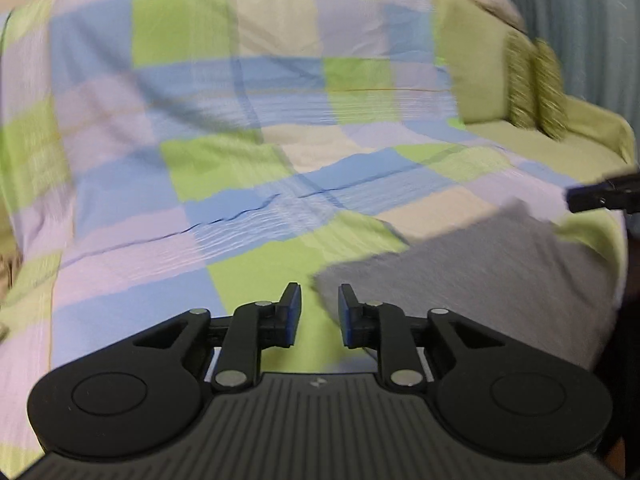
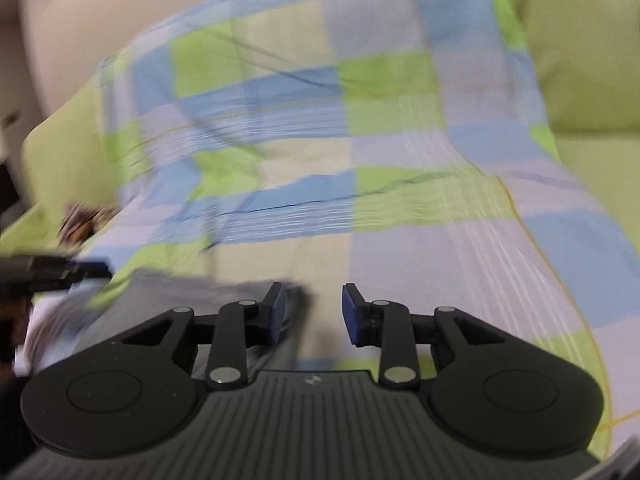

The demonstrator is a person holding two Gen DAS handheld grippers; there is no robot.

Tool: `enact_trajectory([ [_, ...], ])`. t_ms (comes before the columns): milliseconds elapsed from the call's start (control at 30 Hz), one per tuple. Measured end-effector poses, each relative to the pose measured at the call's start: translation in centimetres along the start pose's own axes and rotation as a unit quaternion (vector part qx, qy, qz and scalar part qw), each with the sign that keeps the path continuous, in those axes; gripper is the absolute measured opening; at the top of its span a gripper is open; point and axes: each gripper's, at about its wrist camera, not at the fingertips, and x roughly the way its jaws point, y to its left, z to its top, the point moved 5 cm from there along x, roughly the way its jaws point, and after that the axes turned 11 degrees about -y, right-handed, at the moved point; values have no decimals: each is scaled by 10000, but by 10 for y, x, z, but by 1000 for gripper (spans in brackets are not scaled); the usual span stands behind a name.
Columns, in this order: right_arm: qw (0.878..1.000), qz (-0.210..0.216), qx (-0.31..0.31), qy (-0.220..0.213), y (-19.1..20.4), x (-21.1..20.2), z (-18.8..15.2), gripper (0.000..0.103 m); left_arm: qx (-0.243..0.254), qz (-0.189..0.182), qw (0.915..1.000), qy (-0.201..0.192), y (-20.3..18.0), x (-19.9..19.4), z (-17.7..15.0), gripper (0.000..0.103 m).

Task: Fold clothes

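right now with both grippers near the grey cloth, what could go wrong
Neither the left gripper nor the right gripper has cloth between its pads, so closing now may miss the grey garment or catch only an edge. The checked blanket beneath lies loose and creased, so a low pinch could grab it too. Both views are blurred, so aim looks uncertain.

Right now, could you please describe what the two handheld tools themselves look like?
Both match: the left tool and right tool have matte black linkage arms with silver pivot pins, blue-faced pads, round black side discs, and a ribbed grey base bearing a small pale logo.
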Motion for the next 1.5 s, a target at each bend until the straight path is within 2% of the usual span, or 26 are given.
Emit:
enact_trajectory([
  [33,9996,210,-163,68,13,-1,-4,28,45,-60,10000,-15,-6,-3,-1,25],
  [100,9977,575,-221,276,32,4,-11,26,135,-469,9988,36,-36,-9,-8,27],
  [167,9962,628,-339,507,38,14,-21,26,461,-520,9973,241,-53,-3,-19,28],
  [233,9930,473,-788,744,41,21,-34,23,685,-440,9962,296,-57,-2,-24,29],
  [300,9890,282,-1207,807,35,13,-39,19,902,-352,9947,340,-59,-1,-29,29],
  [400,9866,-19,-1383,866,24,-4,-39,9,886,-256,9951,350,-55,-6,-25,30],
  [433,9865,-155,-1397,837,21,-8,-36,15,913,-219,9951,320,-55,-8,-23,29],
  [500,9866,-389,-1394,757,17,-17,-31,16,859,-223,9958,213,-55,-10,-17,29],
  [600,9927,-153,-1112,446,28,-17,-18,17,701,-299,9968,229,-62,-5,-13,29],
  [633,9927,-66,-1131,414,33,-13,-17,19,673,-296,9967,357,-64,1,-15,29],
  [667,9925,12,-1143,428,38,-7,-18,19,647,-293,9961,517,-66,7,-20,29],
  [800,9911,57,-1080,782,38,14,-35,21,329,-286,9973,589,-60,10,-24,29],
  [900,9935,66,-861,744,31,9,-40,21,256,-284,9974,616,-58,10,-25,30],
  [1100,9929,-60,-873,810,27,-8,-47,21,255,-244,9975,613,-59,12,-25,30],
  [1167,9924,-185,-870,855,24,-12,-49,26,257,-233,9976,594,-59,12,-26,30],
  [1200,9920,-264,-858,884,22,-14,-50,32,260,-231,9977,590,-59,11,-26,30],
  [1233,9921,-327,-819,894,21,-16,-50,32,284,-214,9977,581,-59,10,-25,30],
  [1300,9921,-419,-869,804,23,-25,-46,32,631,-203,9969,434,-66,-2,-22,32],
  [1367,9907,-390,-1107,695,30,-36,-42,32,993,-236,9944,270,-73,-14,-21,39],
  [1433,9877,-333,-1394,629,39,-45,-40,34,1643,-514,9851,-4,-92,-36,-26,54],
  [1467,9861,-316,-1503,634,42,-46,-40,37,1861,-619,9805,-75,-99,-42,-30,56],
  [1500,9790,-269,-1909,660,52,-50,-42,47,2047,-700,9762,-131,-105,-46,-33,57],
])
